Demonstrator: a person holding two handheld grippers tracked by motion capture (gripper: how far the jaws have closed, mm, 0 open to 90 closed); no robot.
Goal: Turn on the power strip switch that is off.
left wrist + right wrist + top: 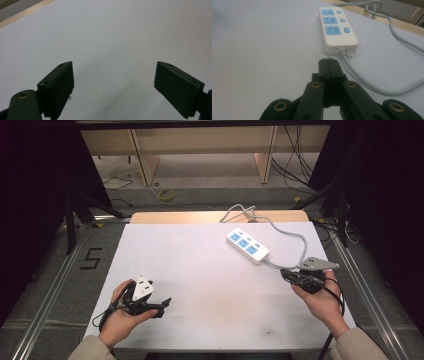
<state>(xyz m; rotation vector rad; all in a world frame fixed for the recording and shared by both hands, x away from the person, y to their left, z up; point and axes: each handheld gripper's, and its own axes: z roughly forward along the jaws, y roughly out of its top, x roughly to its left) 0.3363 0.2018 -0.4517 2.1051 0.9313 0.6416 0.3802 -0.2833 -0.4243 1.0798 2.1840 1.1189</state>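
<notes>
The right gripper [328,60] has its jaws pressed together on nothing, just short of the strip [337,28] and beside its cord [372,86], which curves off to their right. The left gripper [113,80] holds its jaws wide apart over bare surface [112,37], well away from the strip. Judging by this, the work is at its start: the strip lies untouched, nothing gripped yet.

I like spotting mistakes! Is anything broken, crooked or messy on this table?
Nothing looks broken or spilled. The white power strip lies flat, slanted across the white table, and its grey cable loops loosely off the far edge. That's a bit untidy, not wrong.
</notes>
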